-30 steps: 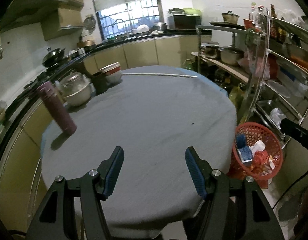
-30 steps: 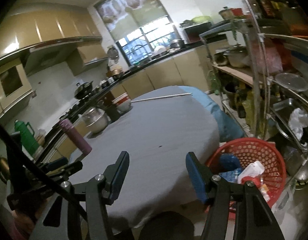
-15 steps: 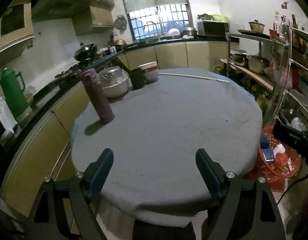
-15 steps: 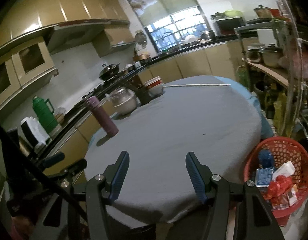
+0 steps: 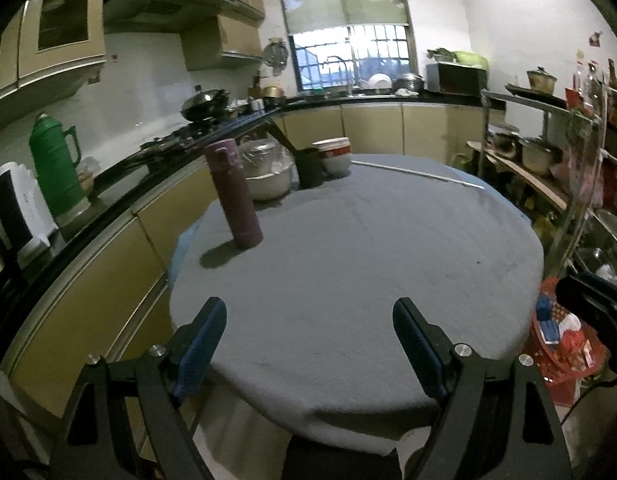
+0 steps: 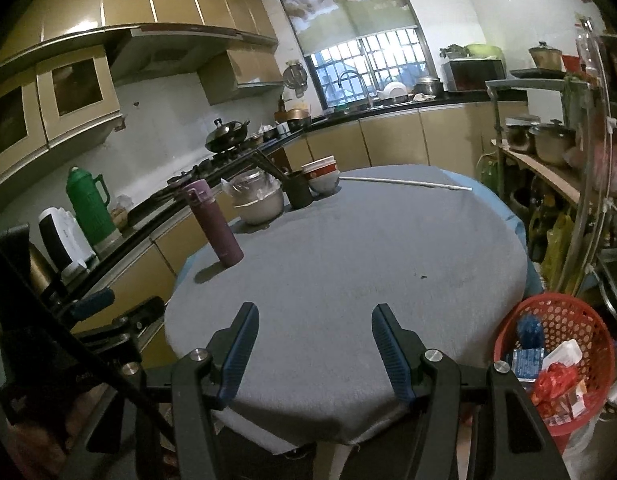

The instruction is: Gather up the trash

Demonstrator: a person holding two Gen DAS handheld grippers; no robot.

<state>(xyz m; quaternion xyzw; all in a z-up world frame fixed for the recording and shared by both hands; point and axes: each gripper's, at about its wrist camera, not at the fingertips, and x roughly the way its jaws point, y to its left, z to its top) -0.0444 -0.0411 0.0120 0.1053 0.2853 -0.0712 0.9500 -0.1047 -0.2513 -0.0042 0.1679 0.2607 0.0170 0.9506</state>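
Observation:
A red mesh basket (image 6: 548,300) stands on the floor at the table's right side. It holds a blue packet (image 6: 528,358), a white wrapper (image 6: 562,354) and red wrappers (image 6: 554,378). In the left wrist view the basket (image 5: 548,344) is half hidden by the dark body of the other gripper. My left gripper (image 5: 308,308) is open wide over the near edge of the grey cloth, with nothing between its fingers. My right gripper (image 6: 315,312) is open less wide, also with nothing in it, left of the basket. A tiny dark speck (image 6: 423,277) lies on the cloth.
The round table (image 6: 348,248) carries a purple flask (image 6: 214,224), a covered bowl (image 6: 258,200), a dark cup (image 6: 299,190), stacked bowls (image 6: 322,178) and a white rod (image 6: 404,182) at its far side. A metal rack (image 6: 580,208) of pots stands on the right, a kitchen counter on the left.
Both grippers have drawn back from the table and rolled level, so more of the kitchen shows. The left jaws have spread much wider. The right jaws are unchanged.

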